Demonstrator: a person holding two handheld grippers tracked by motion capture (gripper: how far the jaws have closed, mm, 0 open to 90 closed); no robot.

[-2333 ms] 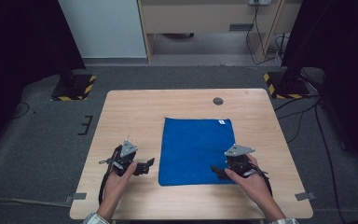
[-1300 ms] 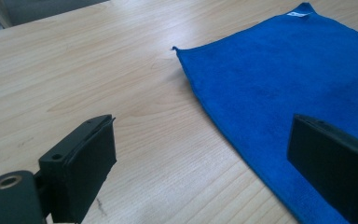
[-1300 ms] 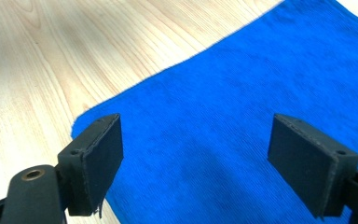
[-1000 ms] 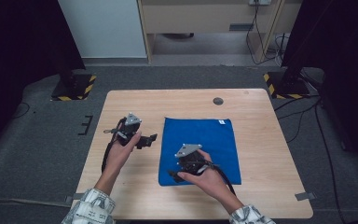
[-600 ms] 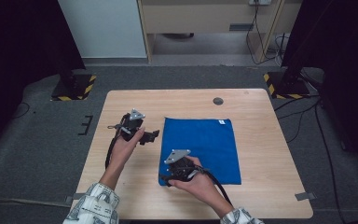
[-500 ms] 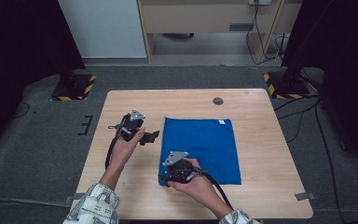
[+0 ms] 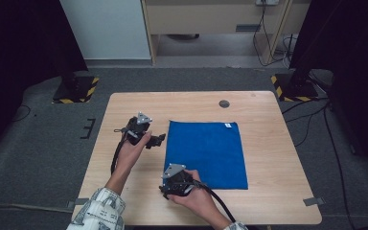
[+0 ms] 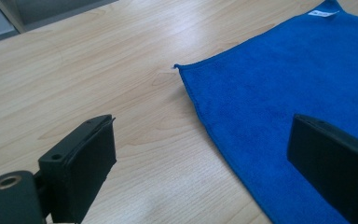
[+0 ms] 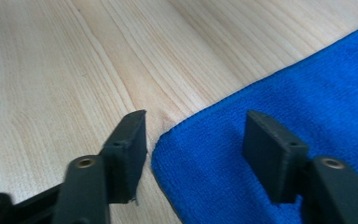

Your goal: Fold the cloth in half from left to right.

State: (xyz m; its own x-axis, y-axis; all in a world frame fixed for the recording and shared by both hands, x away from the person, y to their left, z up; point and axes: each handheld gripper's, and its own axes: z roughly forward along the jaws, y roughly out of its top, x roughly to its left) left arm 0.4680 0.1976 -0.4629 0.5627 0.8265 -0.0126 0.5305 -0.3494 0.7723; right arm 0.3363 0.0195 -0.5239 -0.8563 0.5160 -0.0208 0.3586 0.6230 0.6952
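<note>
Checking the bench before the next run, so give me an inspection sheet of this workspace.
Surface: wooden table, bare wood, dark round spot near far edge.
Job's things: blue cloth lying flat, white tag at far corner.
Clutter: nothing seen.
Grippers: left gripper open beside cloth's far left corner; right gripper open, jaws straddling the near left corner.
Cables: one trails from each gripper.
Surroundings: grey carpet, striped stand bases.

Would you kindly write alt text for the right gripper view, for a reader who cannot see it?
The right gripper has its two black jaws apart, straddling a corner of a blue cloth that lies flat on a light wooden table. One jaw is over bare wood and the other over the cloth; the pads do not press on it.
</note>
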